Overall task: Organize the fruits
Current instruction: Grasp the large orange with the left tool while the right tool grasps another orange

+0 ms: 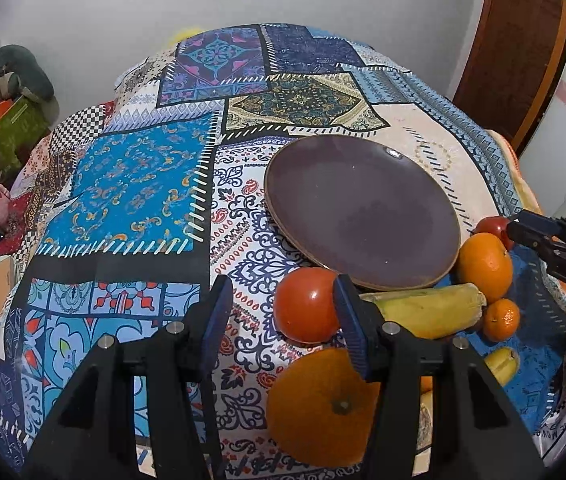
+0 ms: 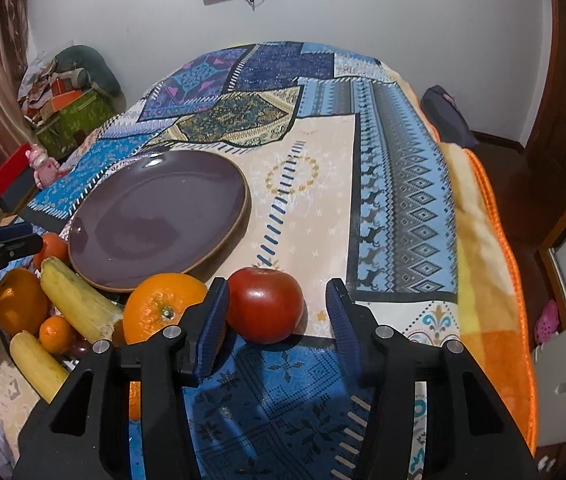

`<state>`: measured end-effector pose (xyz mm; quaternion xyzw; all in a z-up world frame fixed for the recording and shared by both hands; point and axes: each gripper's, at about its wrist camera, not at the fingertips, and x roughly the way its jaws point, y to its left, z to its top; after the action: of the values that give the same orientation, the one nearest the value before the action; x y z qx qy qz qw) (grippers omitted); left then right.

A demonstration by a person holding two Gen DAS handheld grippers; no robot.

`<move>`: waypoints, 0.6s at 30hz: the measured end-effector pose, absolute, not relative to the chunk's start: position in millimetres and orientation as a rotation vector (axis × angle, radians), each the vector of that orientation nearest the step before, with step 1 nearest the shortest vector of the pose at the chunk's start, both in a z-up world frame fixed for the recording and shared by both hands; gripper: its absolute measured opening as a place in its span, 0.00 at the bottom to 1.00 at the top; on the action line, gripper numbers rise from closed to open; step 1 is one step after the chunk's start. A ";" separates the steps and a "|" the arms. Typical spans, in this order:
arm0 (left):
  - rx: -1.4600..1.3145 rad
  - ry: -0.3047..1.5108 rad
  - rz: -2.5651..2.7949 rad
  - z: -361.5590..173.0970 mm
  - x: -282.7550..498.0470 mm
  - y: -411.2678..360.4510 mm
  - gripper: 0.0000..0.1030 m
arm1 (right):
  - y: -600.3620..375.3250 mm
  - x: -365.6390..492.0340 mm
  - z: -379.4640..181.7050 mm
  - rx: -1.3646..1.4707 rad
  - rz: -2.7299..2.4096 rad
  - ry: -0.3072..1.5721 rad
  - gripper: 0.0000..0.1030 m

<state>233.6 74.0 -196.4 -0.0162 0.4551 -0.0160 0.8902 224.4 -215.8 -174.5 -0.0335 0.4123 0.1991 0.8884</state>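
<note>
Beside the near rim of the empty purple plate (image 2: 155, 216), fruit lies loose on the patterned cloth (image 2: 315, 208). Right gripper (image 2: 279, 312), jaws partly apart, empty, frames a red apple (image 2: 265, 304). Left gripper (image 1: 283, 320), likewise empty, sits left of another red fruit (image 1: 307, 304). Risk: round apple may roll off a pad, nudging the orange (image 2: 163, 304).

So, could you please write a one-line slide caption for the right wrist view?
Right gripper open around a red tomato beside an empty purple plate.
</note>
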 end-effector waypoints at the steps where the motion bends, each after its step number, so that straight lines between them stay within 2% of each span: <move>1: -0.036 0.947 -0.036 -196.7 234.4 74.1 0.51 | -217.0 225.6 -175.4 -0.062 0.417 0.867 0.45; 12: -0.085 0.947 -0.066 -186.2 216.1 75.8 0.52 | -203.4 206.6 -165.9 -0.017 0.503 0.876 0.45; 18: -0.079 0.937 -0.055 -180.9 193.7 70.7 0.66 | -194.7 203.4 -171.1 -0.008 0.532 0.909 0.46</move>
<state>193.7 70.7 -180.9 -0.0378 0.4516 -0.0266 0.8910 203.4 -194.7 -171.1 -0.0039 0.4338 0.2537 0.8645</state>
